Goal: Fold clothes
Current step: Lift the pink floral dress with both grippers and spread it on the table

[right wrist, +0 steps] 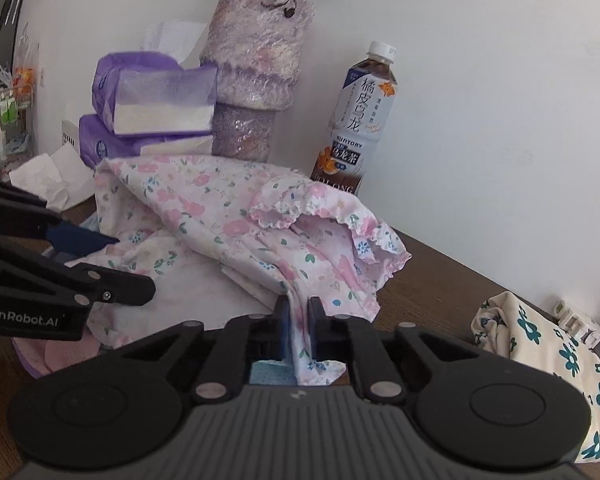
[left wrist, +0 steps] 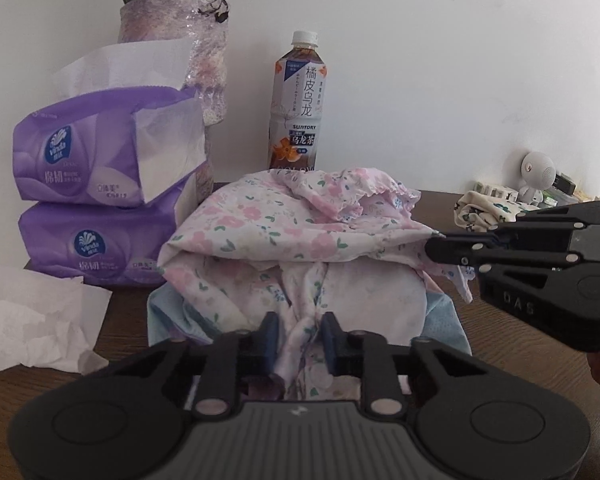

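Observation:
A pink floral garment (left wrist: 284,224) with frilled edges lies bunched on the brown table, over light blue cloth (left wrist: 444,320). My left gripper (left wrist: 300,340) is shut on a gathered fold at its near edge. My right gripper (right wrist: 299,320) is shut on another fold of the same garment (right wrist: 220,216) at its right side. In the left wrist view the right gripper (left wrist: 436,242) comes in from the right, pinching the cloth's right corner. In the right wrist view the left gripper (right wrist: 132,264) shows at the left against the garment.
Two stacked purple tissue packs (left wrist: 100,184), a wrapped vase (left wrist: 188,40) and a tea bottle (left wrist: 296,108) stand behind the garment by the white wall. Crumpled tissue (left wrist: 32,320) lies left. A cream floral garment (right wrist: 556,364) lies right, near a small white figure (left wrist: 536,176).

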Motion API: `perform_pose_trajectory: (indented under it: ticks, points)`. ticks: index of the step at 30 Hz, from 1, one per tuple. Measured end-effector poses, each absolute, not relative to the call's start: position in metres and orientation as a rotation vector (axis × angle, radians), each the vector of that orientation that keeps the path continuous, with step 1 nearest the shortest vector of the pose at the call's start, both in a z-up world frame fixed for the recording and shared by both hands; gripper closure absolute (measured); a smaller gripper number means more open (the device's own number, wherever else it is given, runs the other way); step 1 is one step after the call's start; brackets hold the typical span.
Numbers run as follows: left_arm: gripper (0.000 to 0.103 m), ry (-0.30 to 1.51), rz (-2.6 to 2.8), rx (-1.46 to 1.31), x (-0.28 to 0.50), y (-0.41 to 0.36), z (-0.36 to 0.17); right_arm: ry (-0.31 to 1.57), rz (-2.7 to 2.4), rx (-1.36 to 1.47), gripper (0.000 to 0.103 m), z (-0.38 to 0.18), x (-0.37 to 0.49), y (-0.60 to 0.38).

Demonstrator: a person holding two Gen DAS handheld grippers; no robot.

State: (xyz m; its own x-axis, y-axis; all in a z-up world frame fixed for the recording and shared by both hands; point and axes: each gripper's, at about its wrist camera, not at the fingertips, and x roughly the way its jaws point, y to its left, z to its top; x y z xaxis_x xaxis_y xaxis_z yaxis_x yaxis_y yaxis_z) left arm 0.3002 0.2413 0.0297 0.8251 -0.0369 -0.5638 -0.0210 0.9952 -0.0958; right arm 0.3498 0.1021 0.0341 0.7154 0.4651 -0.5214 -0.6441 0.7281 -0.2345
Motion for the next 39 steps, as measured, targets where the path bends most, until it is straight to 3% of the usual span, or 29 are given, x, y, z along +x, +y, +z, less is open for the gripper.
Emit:
perform_pose_trajectory:
  ticks: [9,17,25,30,35,37,38,39]
  points:
    - [0.097,0.368,-0.021,-0.053,0.244,0.225,0.086,0.220,0.594,-0.215,0.103,0.123,0.312,0.040]
    - [0.098,0.162,-0.208,-0.033,0.148,0.193,0.147,-0.005,0.488,-0.133,0.103,0.204,0.238,-0.076]
    - [0.097,0.109,-0.472,-0.042,0.052,0.144,0.167,-0.134,0.400,-0.204,0.103,0.233,0.127,-0.181]
    - [0.095,0.277,-0.486,-0.070,0.060,0.127,0.141,-0.015,0.379,-0.237,0.103,0.233,0.121,-0.205]
    - [0.095,0.517,-0.410,-0.100,0.094,0.120,0.093,0.271,0.392,-0.216,0.103,0.176,0.172,-0.203]
    - [0.090,0.588,-0.373,-0.117,0.104,0.124,0.078,0.368,0.391,-0.205,0.103,0.148,0.191,-0.197]
    - [0.084,0.621,-0.354,-0.124,0.108,0.126,0.070,0.412,0.390,-0.195,0.103,0.135,0.199,-0.195]
    - [0.070,0.637,-0.335,-0.126,0.109,0.128,0.067,0.451,0.387,-0.183,0.102,0.122,0.205,-0.194]
